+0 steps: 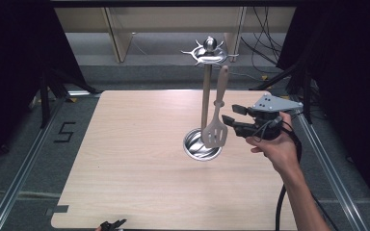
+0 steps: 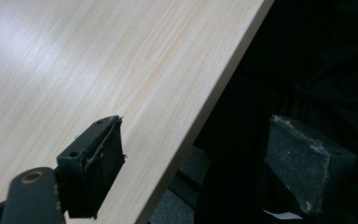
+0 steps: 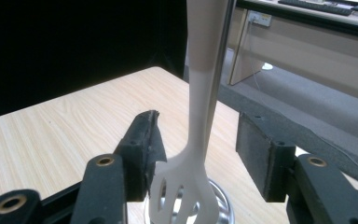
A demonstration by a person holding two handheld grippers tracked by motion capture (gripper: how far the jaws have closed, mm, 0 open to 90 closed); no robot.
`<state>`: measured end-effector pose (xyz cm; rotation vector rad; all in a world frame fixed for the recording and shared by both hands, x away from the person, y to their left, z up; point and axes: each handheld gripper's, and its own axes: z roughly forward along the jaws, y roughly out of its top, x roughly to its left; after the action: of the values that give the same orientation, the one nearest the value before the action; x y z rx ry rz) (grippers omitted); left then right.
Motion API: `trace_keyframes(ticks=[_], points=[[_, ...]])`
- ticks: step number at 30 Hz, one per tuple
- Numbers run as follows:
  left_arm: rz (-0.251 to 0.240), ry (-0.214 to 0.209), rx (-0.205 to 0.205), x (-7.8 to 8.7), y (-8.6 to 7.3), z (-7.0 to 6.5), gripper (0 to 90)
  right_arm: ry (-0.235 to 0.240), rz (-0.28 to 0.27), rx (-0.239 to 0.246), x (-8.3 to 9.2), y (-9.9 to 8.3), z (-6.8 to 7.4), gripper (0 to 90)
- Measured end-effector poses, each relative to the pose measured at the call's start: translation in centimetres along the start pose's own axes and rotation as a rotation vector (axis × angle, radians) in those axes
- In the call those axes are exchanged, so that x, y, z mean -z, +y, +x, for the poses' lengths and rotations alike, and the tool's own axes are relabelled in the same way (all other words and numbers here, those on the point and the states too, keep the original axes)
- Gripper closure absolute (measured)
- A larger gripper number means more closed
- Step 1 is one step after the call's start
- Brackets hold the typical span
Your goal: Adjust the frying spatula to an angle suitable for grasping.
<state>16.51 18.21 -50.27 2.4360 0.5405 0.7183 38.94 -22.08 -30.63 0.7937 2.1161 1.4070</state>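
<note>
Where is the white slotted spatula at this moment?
In the high view the slotted spatula hangs from the metal stand at the table's right-centre, its blade above the stand's round base, just left of the open right gripper.

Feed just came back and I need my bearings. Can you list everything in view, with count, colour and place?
Table: one, light wood, centre of the high view.
Utensil stand: one, silver round base and hook ring on top, wooden pole, right of the table's centre.
Slotted spatula: one, pale cream, hanging upright beside the pole, blade above the base.
Right gripper: one, black, jaws open on either side of the spatula's neck, not visibly touching.
Left gripper: one, black, at the table's near edge, jaws open and empty.
Right hand: one, holding the right gripper.
</note>
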Motion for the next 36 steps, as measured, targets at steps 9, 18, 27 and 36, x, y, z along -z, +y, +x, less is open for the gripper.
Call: trace_keyframes(ticks=[9, 18, 27, 36], points=[[0.005, 0.025, -0.008, 0.0, 0.0, 0.0, 18.1, 0.007, -0.014, -0.057, 0.8, -2.4, 0.4, 47.4], [-0.002, 0.004, -0.001, -0.1, 0.0, 0.0, 18.1, -0.001, 0.001, -0.076, 0.3, -4.2, 0.4, 46.7], [-0.004, 0.002, -0.005, 0.1, 0.1, 0.0, 18.1, 0.014, 0.036, -0.079, 0.2, -4.8, 0.7, 45.1], [-0.001, 0.001, -0.009, 0.1, 0.1, 0.0, 18.1, 0.014, 0.049, -0.042, 0.1, -5.5, 0.6, 44.1]])
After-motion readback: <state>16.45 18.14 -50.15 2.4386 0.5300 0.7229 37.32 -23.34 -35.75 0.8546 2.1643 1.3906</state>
